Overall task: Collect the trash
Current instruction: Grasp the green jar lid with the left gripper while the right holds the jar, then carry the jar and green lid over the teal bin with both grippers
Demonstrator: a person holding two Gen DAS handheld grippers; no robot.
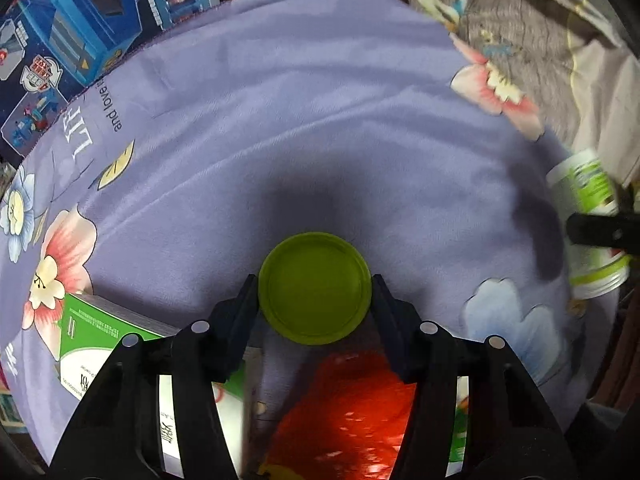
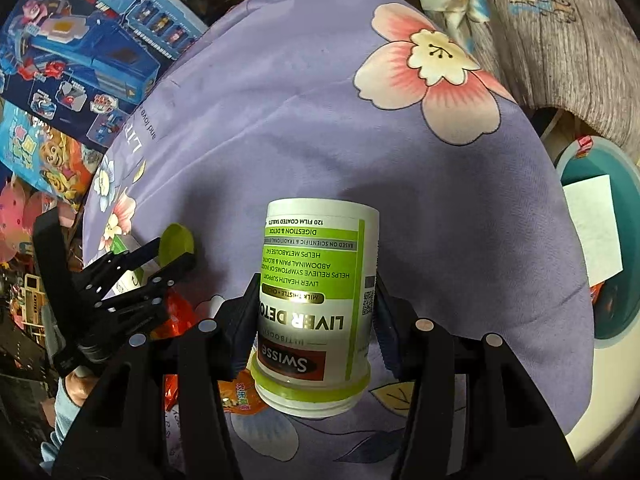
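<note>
1. Two pieces of trash are in hand over a lilac, flower-printed bed sheet [image 1: 320,92].
2. Left tongs [image 1: 314,290] are partly closed, their pads pressing opposite edges of a round lime-green plastic lid [image 1: 314,288]. Judging by its thin disc shape, it is light, stiff and smooth, so it could pop out sideways; a rim-to-rim hold across the full width suits it.
3. Right tongs [image 2: 316,312] are about half open, clamped on the sides of a white plastic supplement bottle with a green label [image 2: 316,300], open neck toward the camera. It looks rigid and probably empty and light; the glossy label may be slippery, so mid-body is the sensible hold.
4. Lying on the sheet: a green-and-white cardboard box [image 1: 86,336] and a crinkly red foil wrapper [image 1: 344,412], both likely soft or crushable.
5. Right of the bed, a teal round bin [image 2: 616,280] stands near.
</note>
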